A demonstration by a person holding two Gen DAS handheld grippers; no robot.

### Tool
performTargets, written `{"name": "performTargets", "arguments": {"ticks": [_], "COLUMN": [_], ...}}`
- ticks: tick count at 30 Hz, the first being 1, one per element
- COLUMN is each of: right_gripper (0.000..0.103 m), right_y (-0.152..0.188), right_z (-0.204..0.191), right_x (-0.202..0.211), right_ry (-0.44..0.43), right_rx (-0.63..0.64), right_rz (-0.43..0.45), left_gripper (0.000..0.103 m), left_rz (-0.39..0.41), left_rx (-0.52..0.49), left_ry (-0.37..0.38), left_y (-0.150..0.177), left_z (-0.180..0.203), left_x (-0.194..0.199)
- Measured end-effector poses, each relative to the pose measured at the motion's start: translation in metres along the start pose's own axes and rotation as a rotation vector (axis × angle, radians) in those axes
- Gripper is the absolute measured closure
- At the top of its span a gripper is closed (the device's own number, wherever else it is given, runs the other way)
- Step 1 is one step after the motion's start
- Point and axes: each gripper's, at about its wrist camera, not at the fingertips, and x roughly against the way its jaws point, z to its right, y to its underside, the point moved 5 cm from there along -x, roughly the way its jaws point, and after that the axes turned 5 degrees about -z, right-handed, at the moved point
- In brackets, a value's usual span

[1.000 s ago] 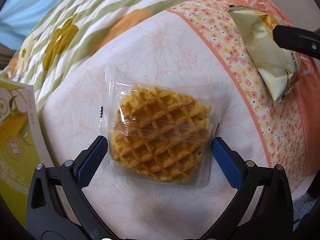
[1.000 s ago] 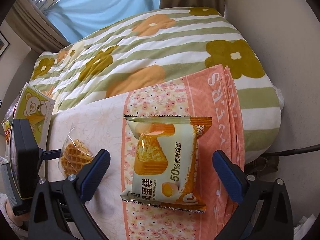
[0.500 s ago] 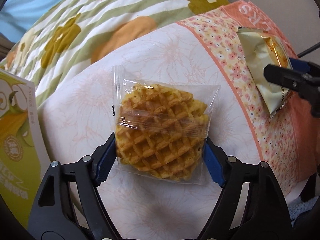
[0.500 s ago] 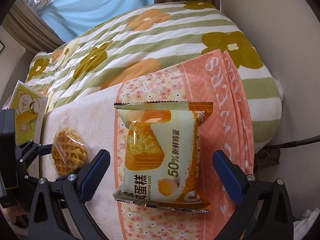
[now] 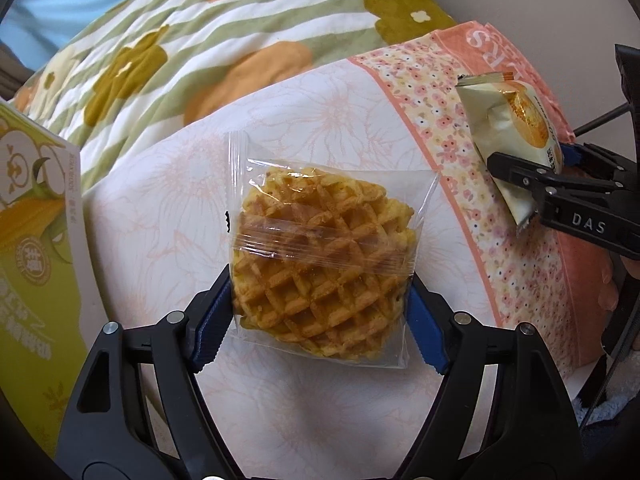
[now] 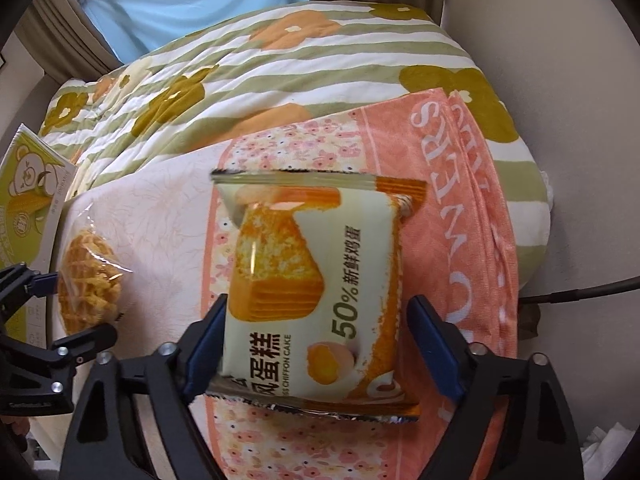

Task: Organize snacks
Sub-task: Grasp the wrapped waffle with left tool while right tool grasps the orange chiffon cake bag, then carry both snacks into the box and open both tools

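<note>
A waffle in a clear wrapper [image 5: 320,268] lies on a pink floral cloth [image 5: 320,112]. My left gripper [image 5: 320,316] is shut on the waffle packet, blue pads against both its sides. It also shows in the right wrist view [image 6: 90,284]. A chiffon cake packet [image 6: 308,288], cream and orange, lies on the cloth's orange band. My right gripper [image 6: 320,344] has closed on its sides; the left pad touches, the right pad is at its edge. The cake packet also shows in the left wrist view [image 5: 512,136].
A green and white box with a bear picture [image 5: 32,240] stands at the left, also in the right wrist view [image 6: 28,192]. A striped flower quilt [image 6: 280,64] covers the bed behind. A wall [image 6: 560,40] and a cable [image 6: 580,292] are at the right.
Both grippers went from wide open to closed, the left on the waffle packet and the right on the cake packet. Both moved forward over their packets.
</note>
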Motion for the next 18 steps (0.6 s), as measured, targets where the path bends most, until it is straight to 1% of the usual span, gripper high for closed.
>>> {"name": "performTargets", "arguments": {"ticks": [3,10,14,18], "right_gripper": [0.042,0.043,0.043,0.043], "right_y": [0.002,0.011,0.015,0.016], "right_z": [0.005,0.006,-0.002,-0.013], "right_x": [0.005,0.029,0.048,0.074], "right_ry": [-0.01,-0.058,-0.071,-0.101], "right_rx": [-0.005,-0.018,0.002,0.036], "right_rz": [0.01,0.035,0.06,0.094], "left_gripper": [0.028,0.028,0.028,0.028], "left_rz": [0.016,0.099,0.155,0.214], "left_rx": [0.005,0.013,0.047,0.085], "left_ry": [-0.001,-0.01,-0.004,-0.02], "left_y": [0.001,0.004,0.008,0.016], "left_z": [0.002,0.008,0.009,0.004], "left_x": [0.01,0.052,0.082,0.111]}}
